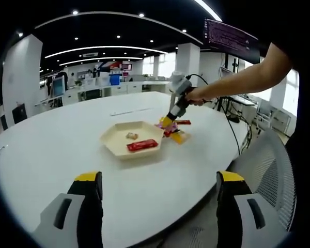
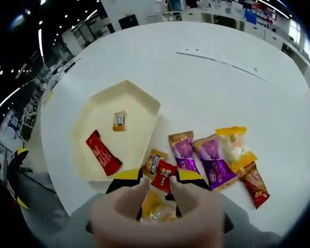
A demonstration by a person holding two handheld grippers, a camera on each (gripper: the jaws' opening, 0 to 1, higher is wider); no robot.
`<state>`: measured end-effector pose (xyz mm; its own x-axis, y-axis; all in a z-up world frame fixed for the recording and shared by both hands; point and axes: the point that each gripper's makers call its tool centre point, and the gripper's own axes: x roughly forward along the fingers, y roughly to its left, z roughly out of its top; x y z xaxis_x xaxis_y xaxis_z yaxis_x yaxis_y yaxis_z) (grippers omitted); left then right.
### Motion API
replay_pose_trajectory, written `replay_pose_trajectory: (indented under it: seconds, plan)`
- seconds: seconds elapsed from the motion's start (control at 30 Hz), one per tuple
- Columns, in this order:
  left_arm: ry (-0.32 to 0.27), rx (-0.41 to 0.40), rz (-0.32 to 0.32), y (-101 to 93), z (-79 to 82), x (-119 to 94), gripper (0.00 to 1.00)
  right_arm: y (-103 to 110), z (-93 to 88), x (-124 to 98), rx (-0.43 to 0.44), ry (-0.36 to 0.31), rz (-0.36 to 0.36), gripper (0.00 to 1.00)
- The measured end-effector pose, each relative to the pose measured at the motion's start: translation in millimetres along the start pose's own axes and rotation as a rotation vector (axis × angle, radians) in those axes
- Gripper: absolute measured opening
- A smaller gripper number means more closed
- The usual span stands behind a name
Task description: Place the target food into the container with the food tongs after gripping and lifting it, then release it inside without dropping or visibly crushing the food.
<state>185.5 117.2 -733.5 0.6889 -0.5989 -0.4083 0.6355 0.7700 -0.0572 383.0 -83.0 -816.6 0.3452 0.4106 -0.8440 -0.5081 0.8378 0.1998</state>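
A broad white oval table (image 1: 67, 150) fills most of the room in front of me, with an open-plan office behind it and a grey mesh chair (image 1: 268, 170) pulled up at its near edge. On the table sits a cream hexagonal tray (image 2: 144, 103), shallow and pale, and inside it lie two sweets well apart: a long red wrapped bar (image 2: 104, 153) near one wall and a small orange-and-white candy (image 2: 119, 120) nearer the middle. Just outside the tray's rim is a loose cluster of wrapped snacks: two purple packets (image 2: 184, 150) side by side, a yellow-orange packet (image 2: 232, 144) beyond them, a dark red packet (image 2: 254, 183) at the far end, and a small orange-brown candy (image 2: 154, 163) touching the tray's edge. Any printing on the wrappers is too blurred to read. The right gripper (image 2: 164, 178), seen in the left gripper view at the end of a bare forearm (image 1: 248, 77) reaching over the table, points down into this cluster; in the right gripper view its yellow-tipped jaws stand close on either side of a small red candy (image 2: 163, 175), which lies on the table beside the tray, and whether they actually pinch it I cannot tell. A yellow sweet (image 2: 157, 209) shows blurred beneath the jaws. The left gripper (image 1: 160, 188) hangs at the near table edge, jaws wide apart, holding nothing.
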Motion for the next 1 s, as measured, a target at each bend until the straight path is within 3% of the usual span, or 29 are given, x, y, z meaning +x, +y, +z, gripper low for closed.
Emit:
replay_pose_trajectory:
  seconds: [1.0]
  plan:
    - [0.014, -0.001, 0.002, 0.4, -2.6, 1.2, 0.87, -5.5, -0.6, 9.2, -0.032, 0.018, -0.03, 0.18]
